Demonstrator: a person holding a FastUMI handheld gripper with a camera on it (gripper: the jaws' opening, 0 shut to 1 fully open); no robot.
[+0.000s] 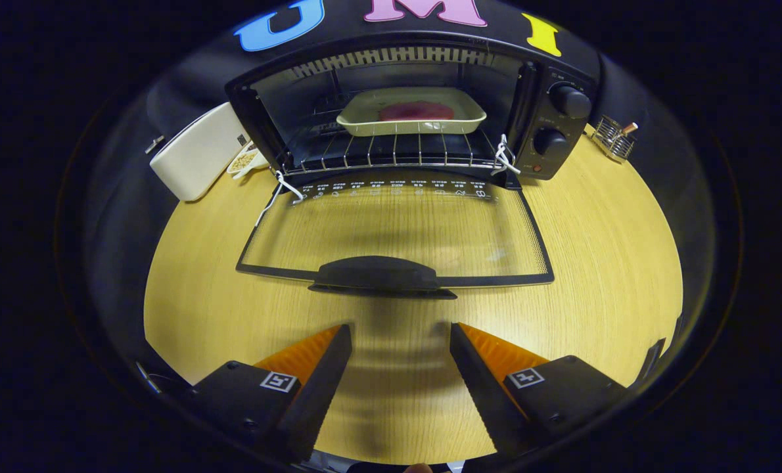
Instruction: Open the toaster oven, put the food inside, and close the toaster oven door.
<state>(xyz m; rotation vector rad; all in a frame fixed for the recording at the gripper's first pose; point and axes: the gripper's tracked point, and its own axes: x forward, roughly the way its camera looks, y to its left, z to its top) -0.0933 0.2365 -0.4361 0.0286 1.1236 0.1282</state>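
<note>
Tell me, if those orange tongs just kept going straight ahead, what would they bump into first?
Most likely the black handle of the toaster oven's open glass door, lying flat just ahead of the open, empty tongs. If they travel above it, which depth here cannot settle, next comes the rack and cream baking dish.

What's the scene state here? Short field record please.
oven: black toaster oven on the wooden table
door: glass door folded down flat, handle toward the gripper
food: cream baking dish with red food, on the wire rack inside
gripper: open, empty, short of the handle
remaining: close the door
</note>
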